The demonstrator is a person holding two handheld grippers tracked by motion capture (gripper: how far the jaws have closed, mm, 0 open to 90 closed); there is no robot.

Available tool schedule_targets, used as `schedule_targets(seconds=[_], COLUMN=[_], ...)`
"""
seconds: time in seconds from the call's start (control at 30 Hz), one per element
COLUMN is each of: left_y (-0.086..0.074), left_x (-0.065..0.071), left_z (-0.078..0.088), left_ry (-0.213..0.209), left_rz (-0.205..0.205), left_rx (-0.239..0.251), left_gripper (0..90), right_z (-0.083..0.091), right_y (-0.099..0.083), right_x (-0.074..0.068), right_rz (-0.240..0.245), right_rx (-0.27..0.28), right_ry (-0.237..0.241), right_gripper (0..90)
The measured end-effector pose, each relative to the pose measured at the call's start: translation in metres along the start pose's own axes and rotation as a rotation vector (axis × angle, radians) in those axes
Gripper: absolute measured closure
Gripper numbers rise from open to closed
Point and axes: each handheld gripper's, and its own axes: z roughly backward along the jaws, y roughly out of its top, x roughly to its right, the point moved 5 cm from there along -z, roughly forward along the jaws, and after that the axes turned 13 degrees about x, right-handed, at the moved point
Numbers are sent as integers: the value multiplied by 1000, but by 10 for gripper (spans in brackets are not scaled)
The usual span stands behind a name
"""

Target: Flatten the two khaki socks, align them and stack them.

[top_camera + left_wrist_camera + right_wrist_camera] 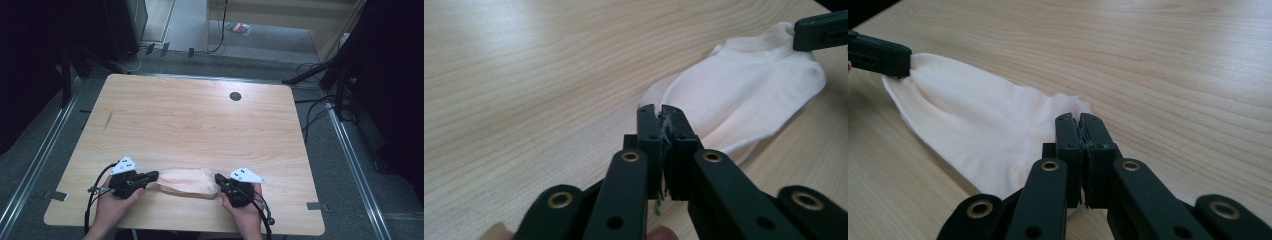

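From above, my left gripper (150,176) and right gripper (218,178) each pinch one end of the pale pink cotton ankle sock (188,180), stretched flat between them on the light wooden table (200,120); grey carpet and cables lie beyond.

Along my left gripper (660,111), the jaws are clamped on the sock's (744,95) near edge, probably the toe.

Along my right gripper (1078,120), the jaws nip the sock (983,130) too. I judge I'm laying it flat; folding comes next.

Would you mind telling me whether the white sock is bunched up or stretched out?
Stretched out: the white ankle sock lies flat on the table, each end pinched by closed jaws.
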Motion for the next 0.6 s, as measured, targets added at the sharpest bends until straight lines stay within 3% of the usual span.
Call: schedule_targets(seconds=[0.13,0.3,0.33,0.37,0.4,0.6], left_y=[-1,-3,-2,-2,-2,1], left_x=[1,0,0,0,2,5], left_z=[-2,-2,-2,-1,-1,0], left_ry=[0,5,3,-6,-25,-38], left_rz=[5,11,17,21,20,7], left_rx=[-5,-19,-15,-16,-20,-17], left_gripper=[813,775,802,802,889,900], right_z=[-5,-5,-4,-4,-3,-1], right_y=[-7,-10,-9,-9,-7,-2], right_x=[1,2,3,3,2,-2], right_rz=[16,0,-7,-7,-11,-13], right_rx=[-40,-54,-52,-52,-52,-26], right_ry=[-2,-5,-2,-2,3,21], right_gripper=[826,816,878,878,900,900])
